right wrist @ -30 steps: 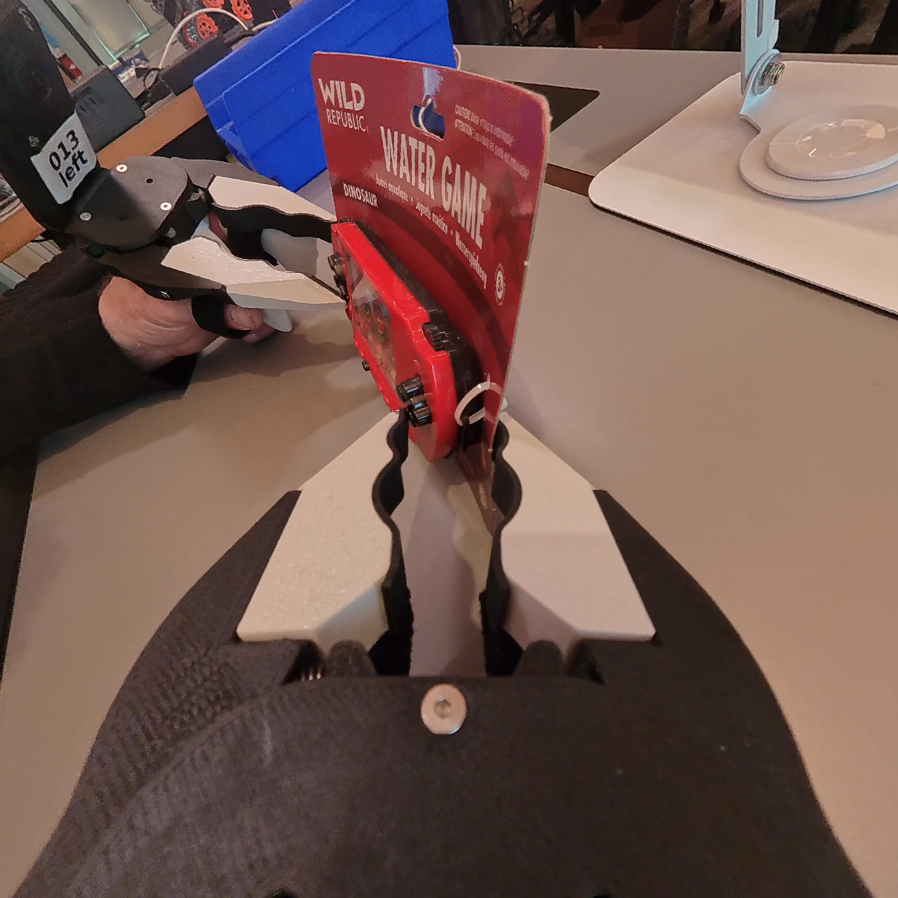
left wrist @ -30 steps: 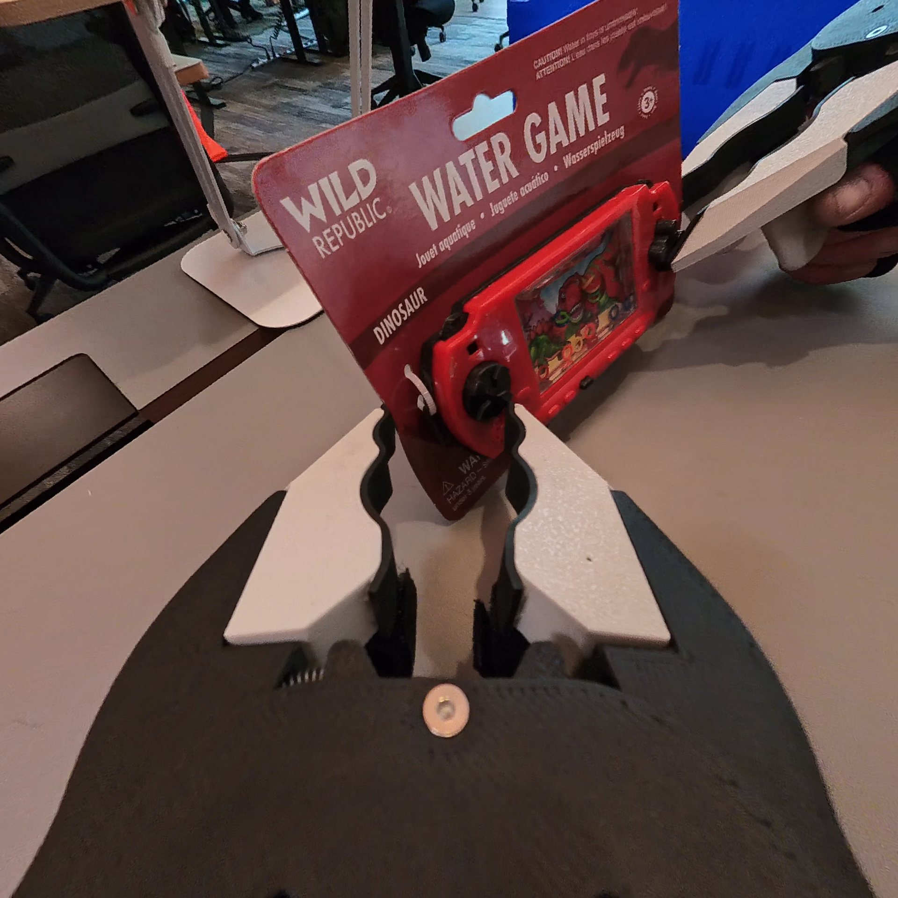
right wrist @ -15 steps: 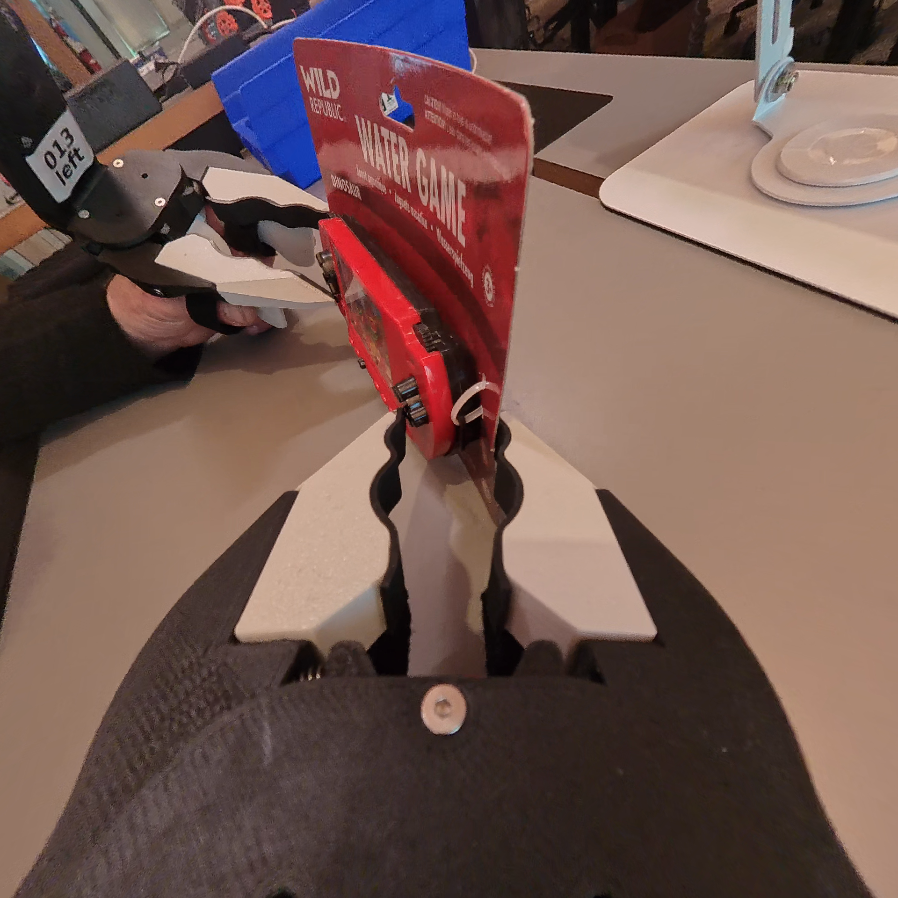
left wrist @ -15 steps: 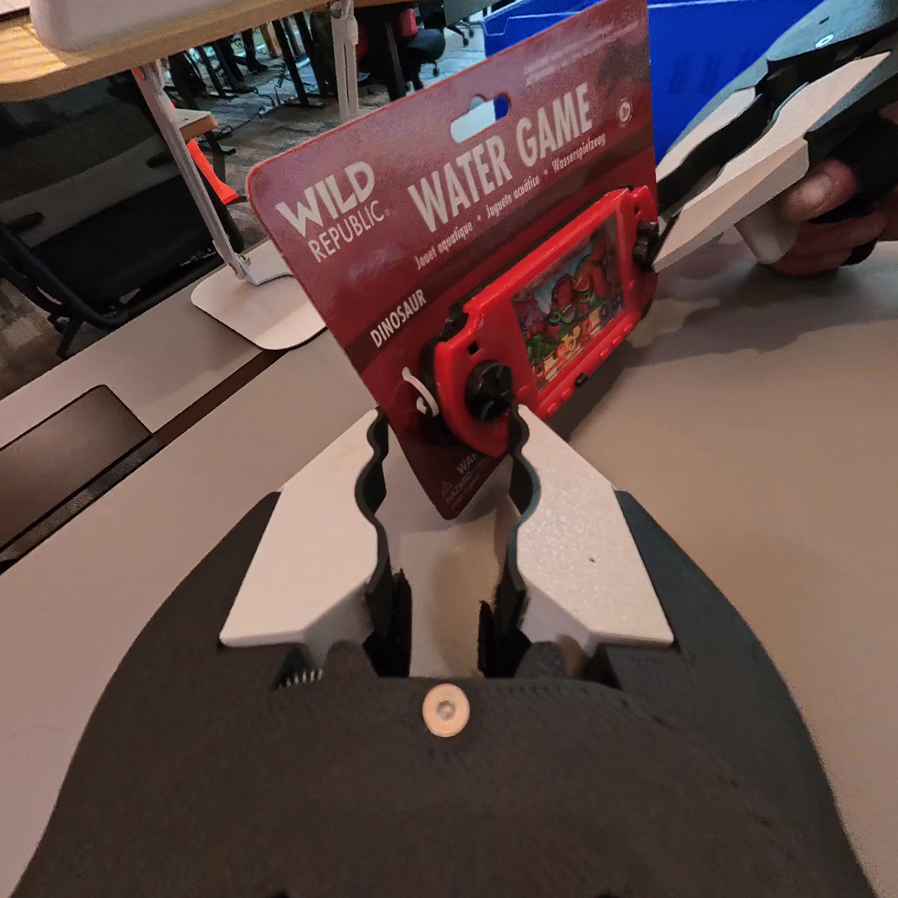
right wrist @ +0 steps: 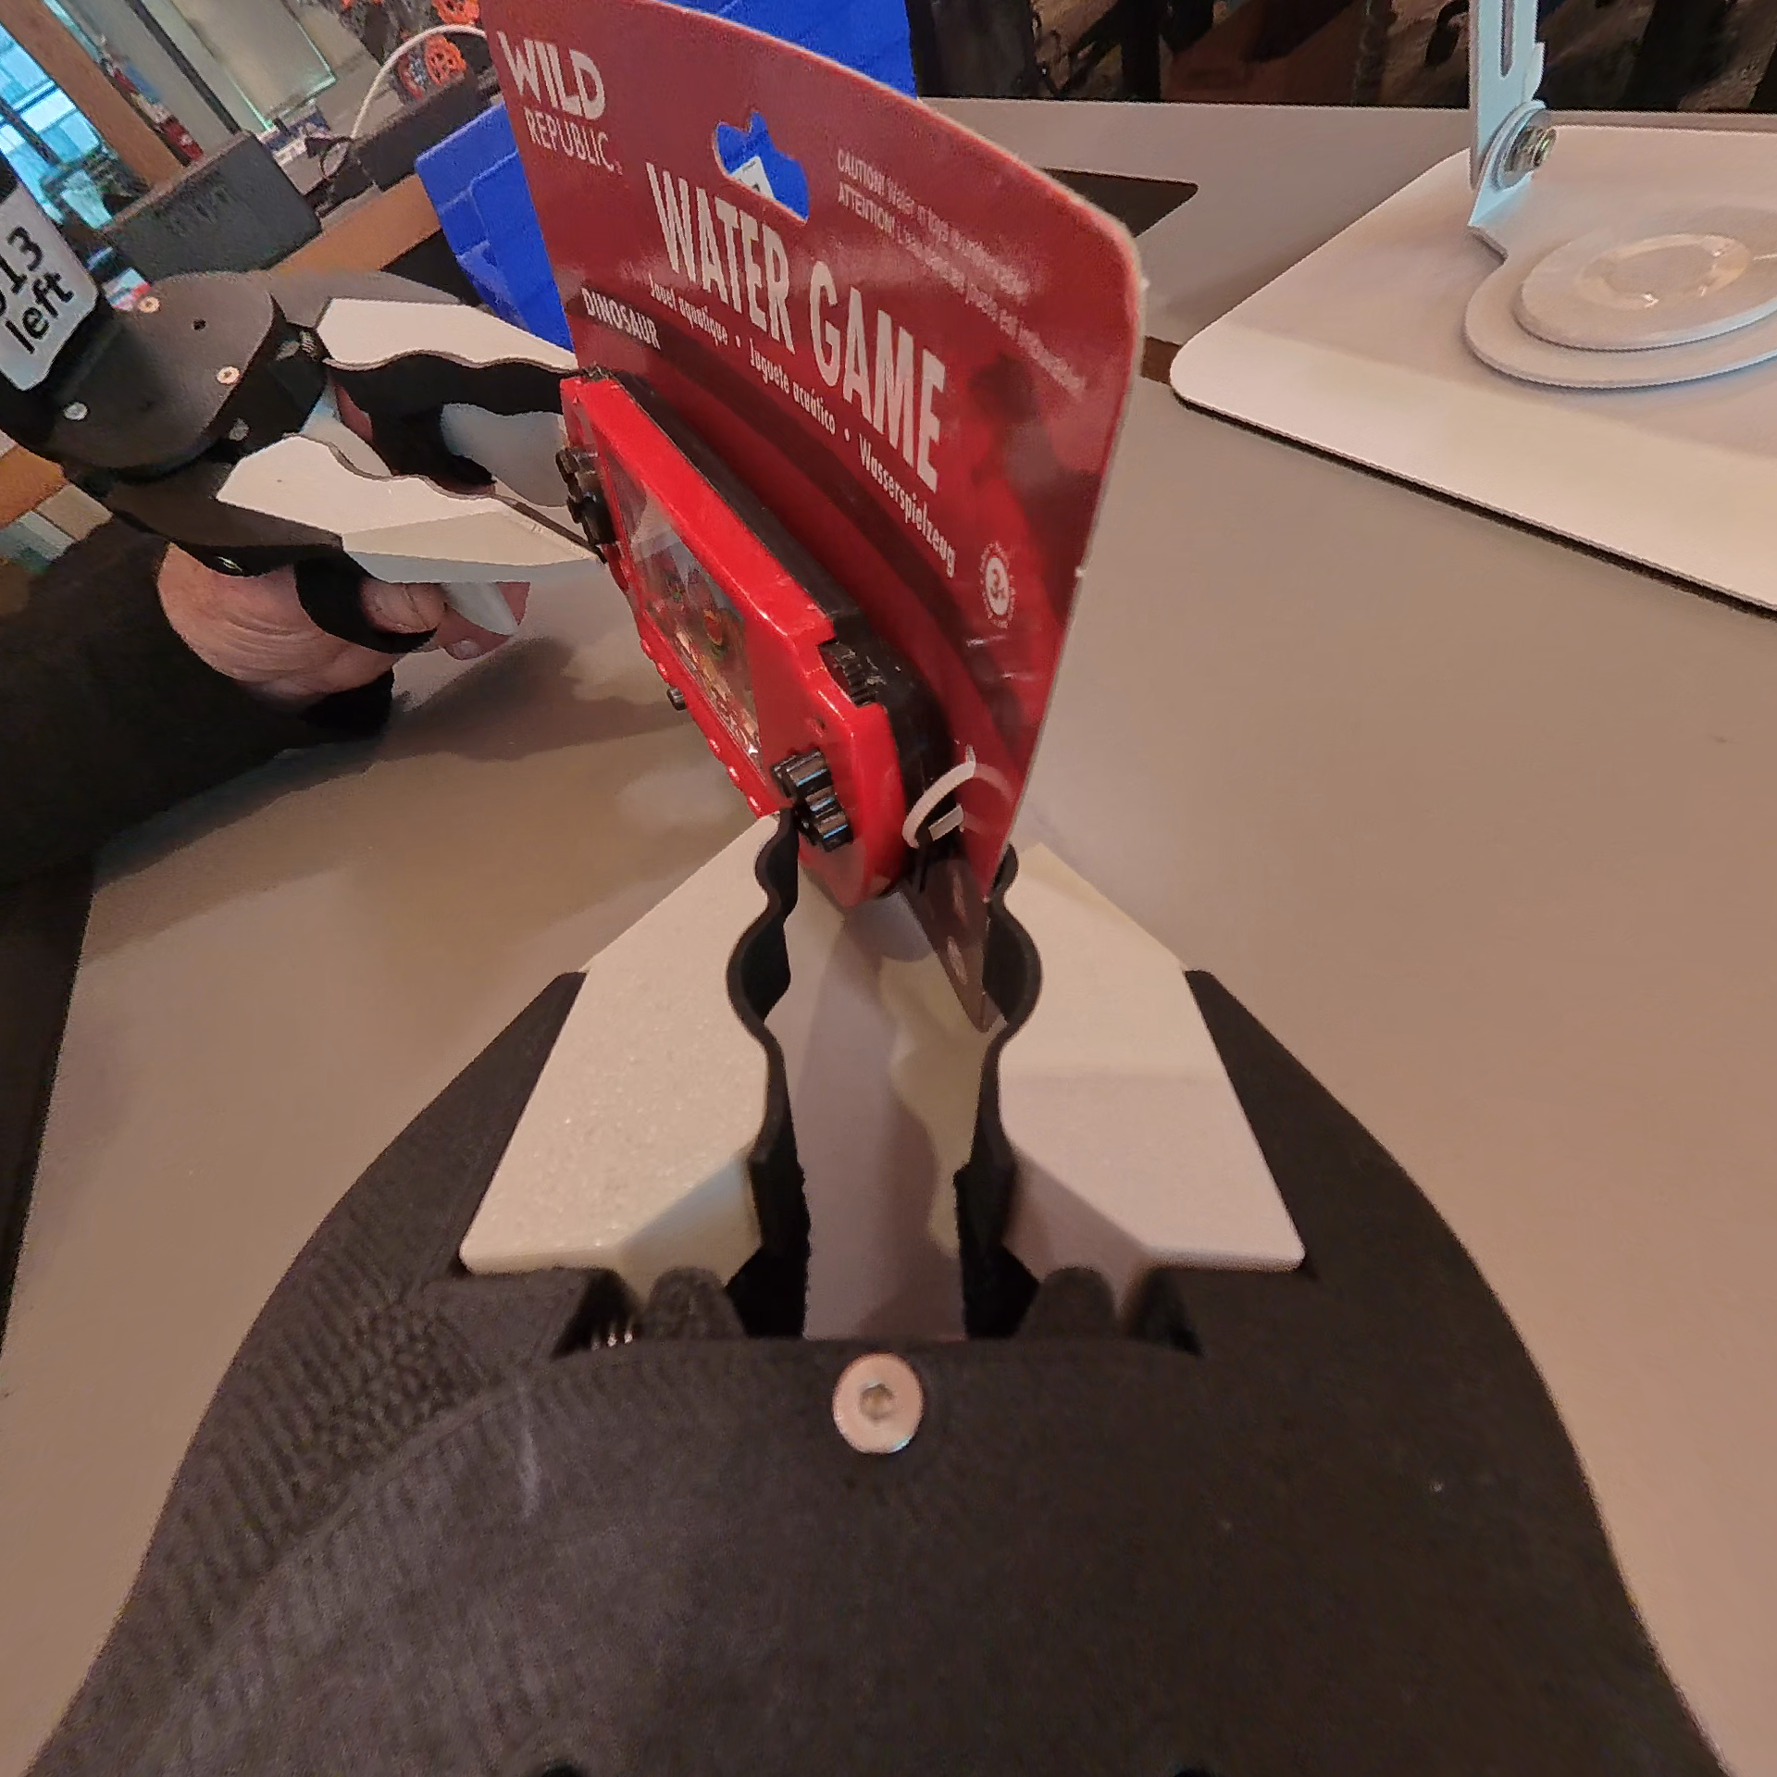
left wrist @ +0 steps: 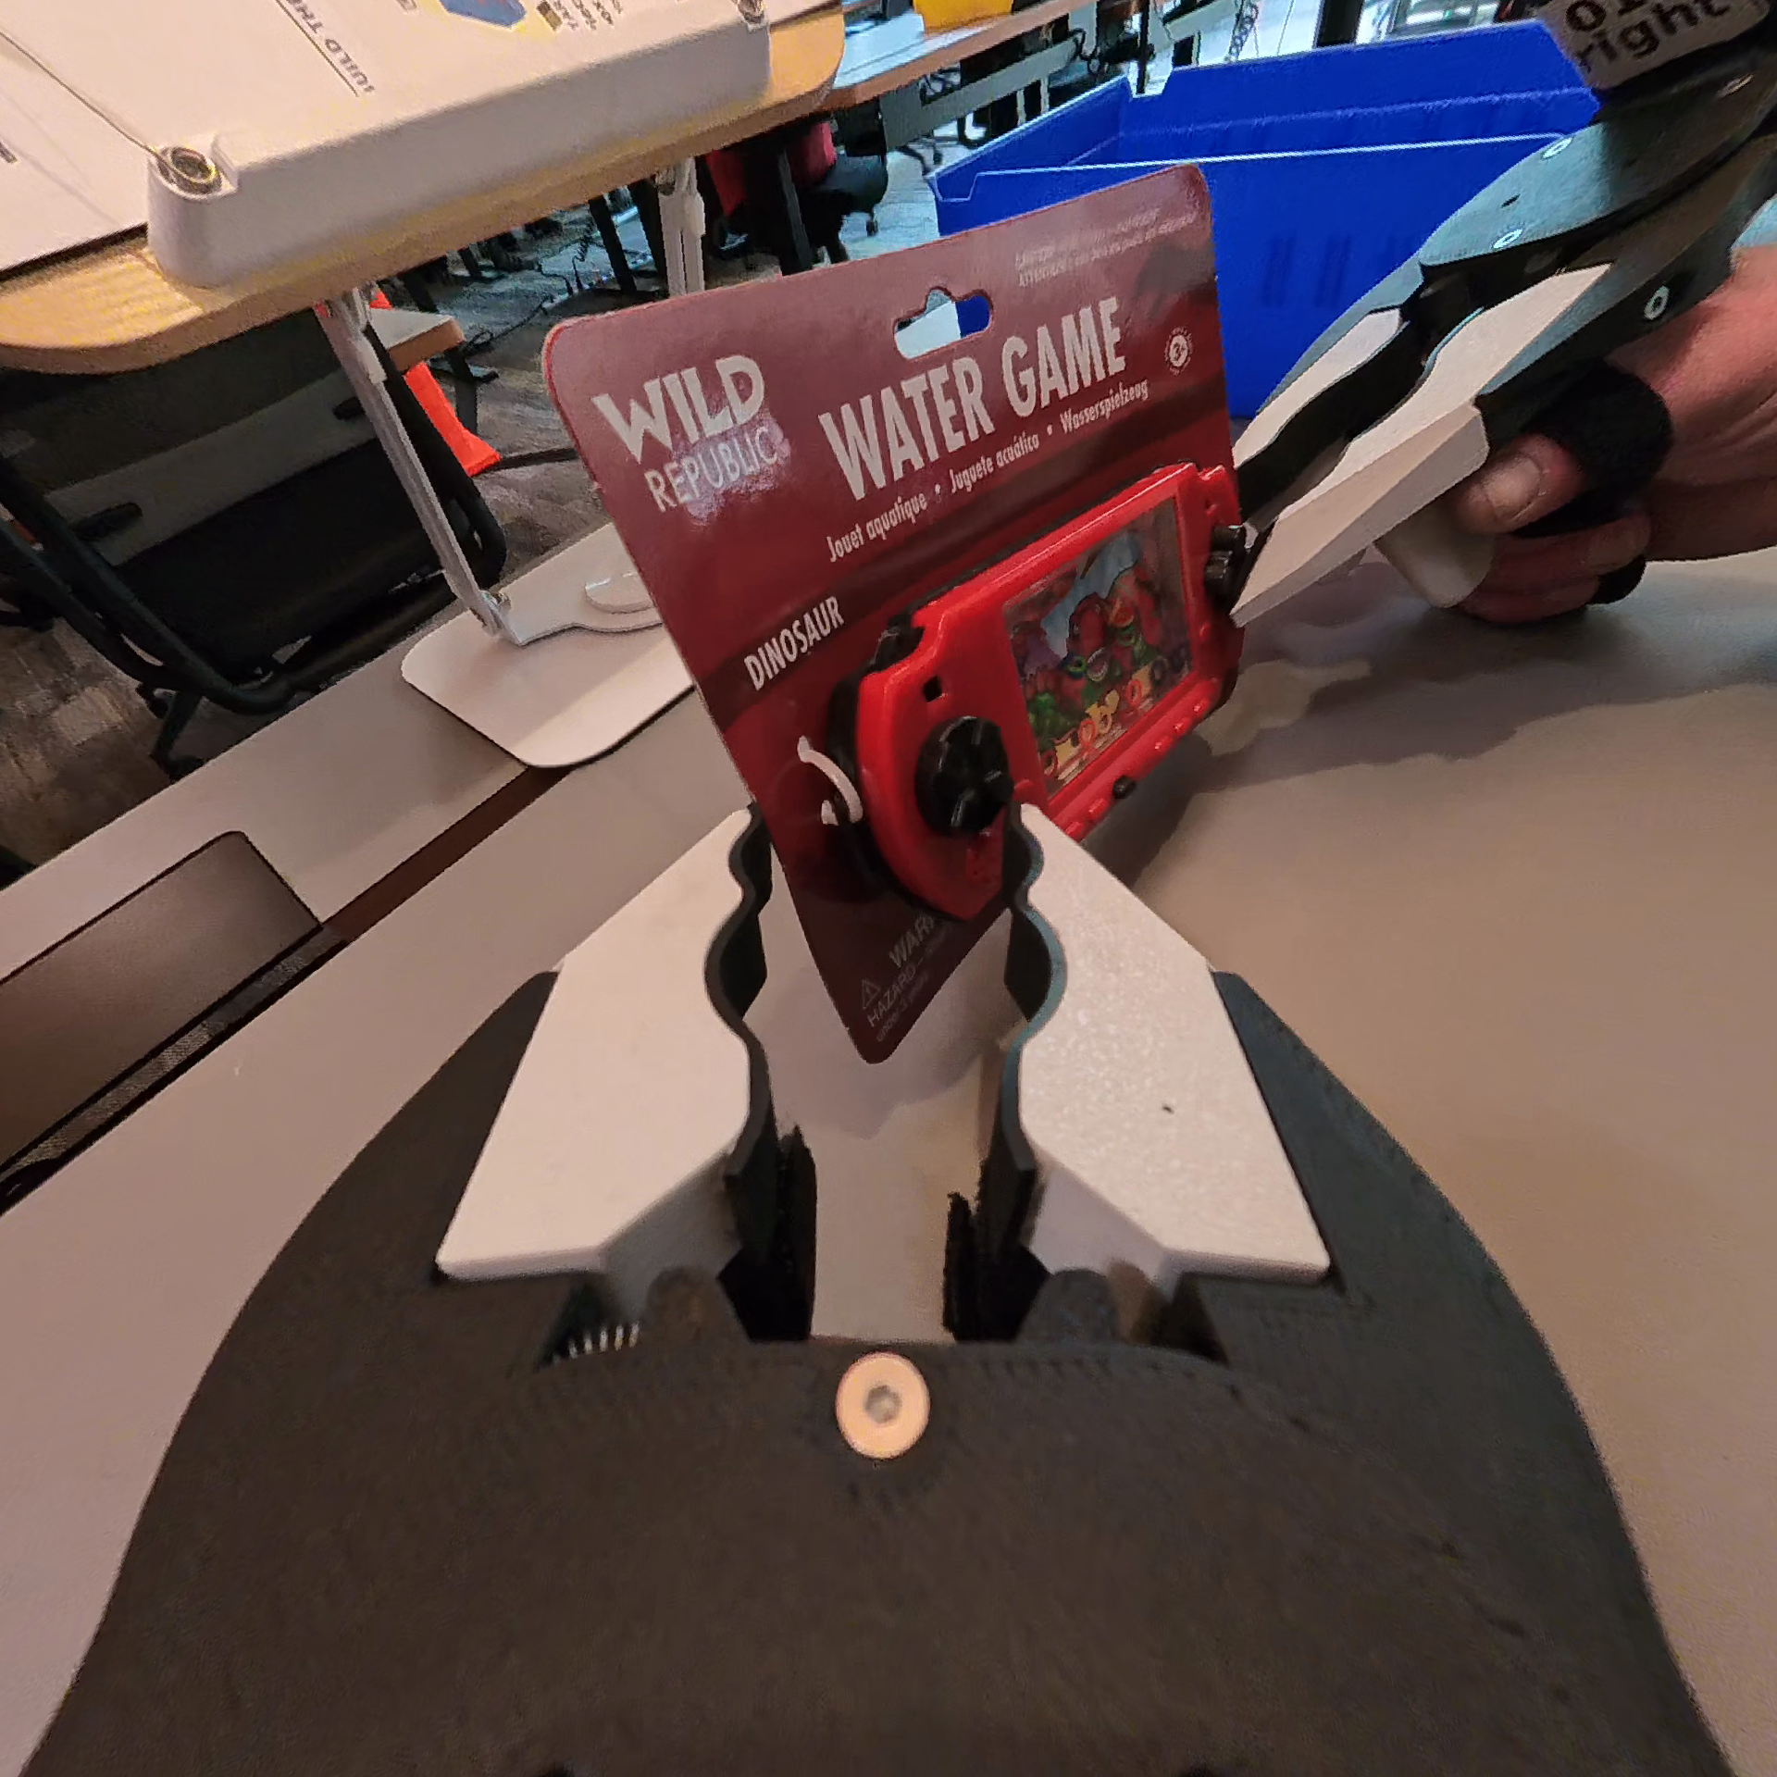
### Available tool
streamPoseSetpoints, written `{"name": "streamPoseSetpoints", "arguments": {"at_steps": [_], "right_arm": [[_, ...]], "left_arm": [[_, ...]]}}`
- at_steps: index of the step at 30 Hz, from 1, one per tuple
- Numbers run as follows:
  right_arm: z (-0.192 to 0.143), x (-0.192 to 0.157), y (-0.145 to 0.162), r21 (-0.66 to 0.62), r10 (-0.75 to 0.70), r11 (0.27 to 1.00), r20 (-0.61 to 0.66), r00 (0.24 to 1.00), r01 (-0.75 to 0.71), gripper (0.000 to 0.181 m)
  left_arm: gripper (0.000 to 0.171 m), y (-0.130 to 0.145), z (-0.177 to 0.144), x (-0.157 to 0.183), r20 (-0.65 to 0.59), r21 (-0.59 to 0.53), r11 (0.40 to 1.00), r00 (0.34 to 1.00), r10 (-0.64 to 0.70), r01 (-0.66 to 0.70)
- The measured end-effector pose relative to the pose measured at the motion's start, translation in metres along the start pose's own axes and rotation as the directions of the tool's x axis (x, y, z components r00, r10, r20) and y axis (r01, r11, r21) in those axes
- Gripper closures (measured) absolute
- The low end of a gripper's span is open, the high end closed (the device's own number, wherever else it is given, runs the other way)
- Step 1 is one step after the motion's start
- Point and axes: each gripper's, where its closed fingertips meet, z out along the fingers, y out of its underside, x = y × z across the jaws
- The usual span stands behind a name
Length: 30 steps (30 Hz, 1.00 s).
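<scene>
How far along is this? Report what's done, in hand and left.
Done: the carded toy game is held upright above the grey table. In hand: the left gripper is shut on one lower corner, the right gripper on the other end, at the red console. Left: neither has let go; the console is still tied on, and the blue bin behind is untouched.

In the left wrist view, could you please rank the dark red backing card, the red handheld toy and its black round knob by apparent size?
1. Dark red backing card
2. Red handheld toy mounted on it
3. Black round knob

All lie at similar depth, so the order is safe.
</scene>
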Motion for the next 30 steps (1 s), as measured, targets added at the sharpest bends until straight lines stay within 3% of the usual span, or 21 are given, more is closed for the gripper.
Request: {"name": "streamPoseSetpoints", "arguments": {"at_steps": [30], "right_arm": [[-0.014, -0.004, -0.017, 0.120, 0.073, 0.989, 0.082, 0.994, -0.083, 0.146]], "left_arm": [[0.128, -0.067, -0.002, 0.004, 0.026, 0.028, 0.998, 0.998, 0.063, -0.063]]}}
